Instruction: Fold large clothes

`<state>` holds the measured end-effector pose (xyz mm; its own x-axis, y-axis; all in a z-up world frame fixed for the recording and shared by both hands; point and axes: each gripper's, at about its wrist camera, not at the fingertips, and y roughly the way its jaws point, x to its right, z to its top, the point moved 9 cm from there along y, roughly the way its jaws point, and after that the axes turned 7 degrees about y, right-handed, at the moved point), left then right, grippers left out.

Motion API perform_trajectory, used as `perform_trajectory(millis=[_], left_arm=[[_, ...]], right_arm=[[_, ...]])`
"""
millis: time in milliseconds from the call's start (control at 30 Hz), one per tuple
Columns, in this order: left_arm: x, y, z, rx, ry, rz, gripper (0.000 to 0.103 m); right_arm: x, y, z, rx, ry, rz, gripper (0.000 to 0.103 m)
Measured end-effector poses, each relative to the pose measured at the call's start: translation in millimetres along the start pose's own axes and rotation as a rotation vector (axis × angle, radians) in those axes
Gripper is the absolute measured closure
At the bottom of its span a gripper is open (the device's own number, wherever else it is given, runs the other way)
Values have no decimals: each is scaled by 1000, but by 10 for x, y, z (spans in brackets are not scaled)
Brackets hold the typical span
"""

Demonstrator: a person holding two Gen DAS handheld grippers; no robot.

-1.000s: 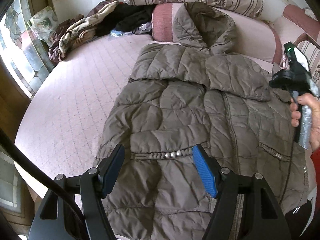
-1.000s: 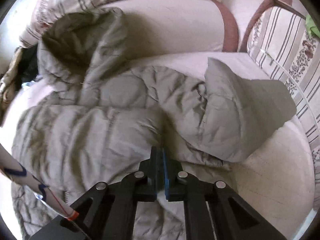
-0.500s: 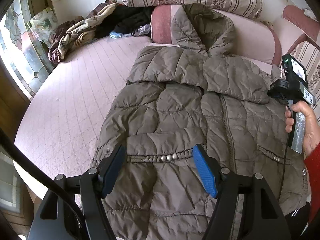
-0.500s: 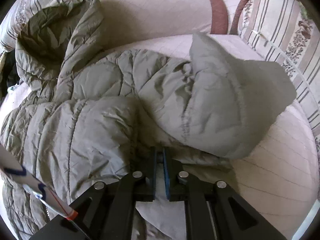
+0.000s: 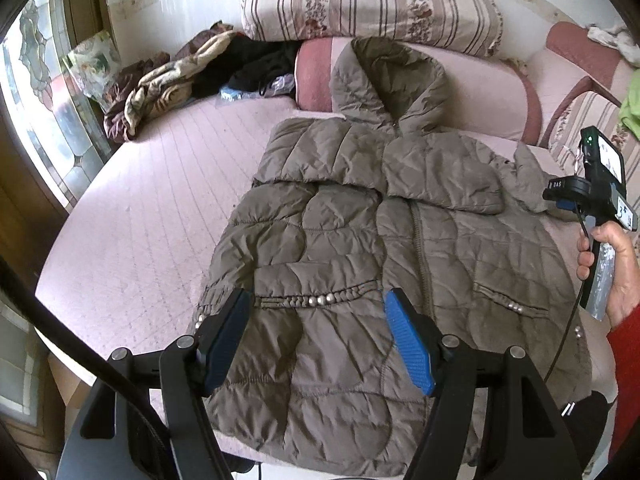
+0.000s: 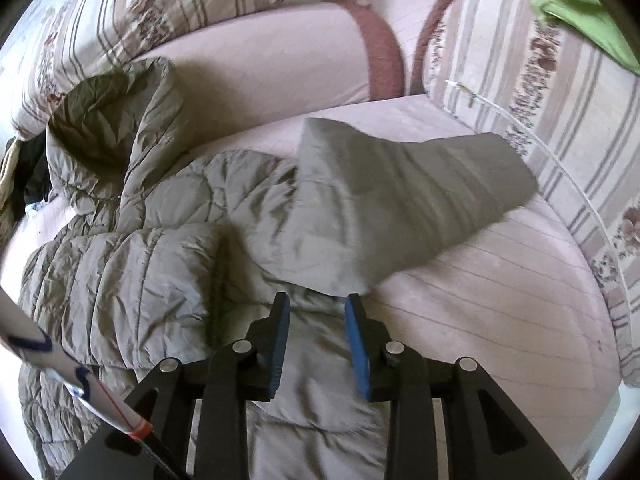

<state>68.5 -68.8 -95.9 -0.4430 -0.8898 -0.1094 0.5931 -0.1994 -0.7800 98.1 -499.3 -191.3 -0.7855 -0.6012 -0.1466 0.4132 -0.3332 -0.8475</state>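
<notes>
An olive-brown quilted hooded jacket (image 5: 360, 248) lies front up on a pink round bed (image 5: 152, 208), its hood resting on a bolster. Its left sleeve is folded across the chest. My left gripper (image 5: 316, 304) is open and empty above the jacket's lower front near the studded waist trim. In the right wrist view the jacket's other sleeve (image 6: 400, 200) lies stretched out to the right on the bed. My right gripper (image 6: 316, 304) is open just short of that sleeve's near edge and holds nothing. The right gripper's body, held in a hand, also shows in the left wrist view (image 5: 596, 196).
A heap of other clothes (image 5: 192, 76) lies at the bed's far left by a stained-glass window (image 5: 40, 120). Striped cushions (image 5: 372, 0) and a pink bolster (image 6: 260, 60) line the back. A green cloth (image 6: 580, 8) hangs at the far right.
My right gripper was shut and has opened, and the sleeve now lies flatter and further out to the right. The left gripper has stayed open and drawn back slightly.
</notes>
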Motion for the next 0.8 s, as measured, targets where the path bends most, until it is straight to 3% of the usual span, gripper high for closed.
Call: perform_trajectory(millis=[200, 400, 600, 800], left_arm=[[144, -337, -13, 53, 19, -13, 34], [331, -543, -22, 84, 55, -31, 34], [387, -496, -39, 71, 70, -23, 34], [367, -245, -45, 21, 63, -9, 34]], right_arm=[[434, -241, -29, 16, 48, -12, 68], [876, -396, -1, 37, 102, -35, 58], [1244, -339, 21, 31, 155, -61, 50], [1603, -51, 56, -5, 297, -7, 46]])
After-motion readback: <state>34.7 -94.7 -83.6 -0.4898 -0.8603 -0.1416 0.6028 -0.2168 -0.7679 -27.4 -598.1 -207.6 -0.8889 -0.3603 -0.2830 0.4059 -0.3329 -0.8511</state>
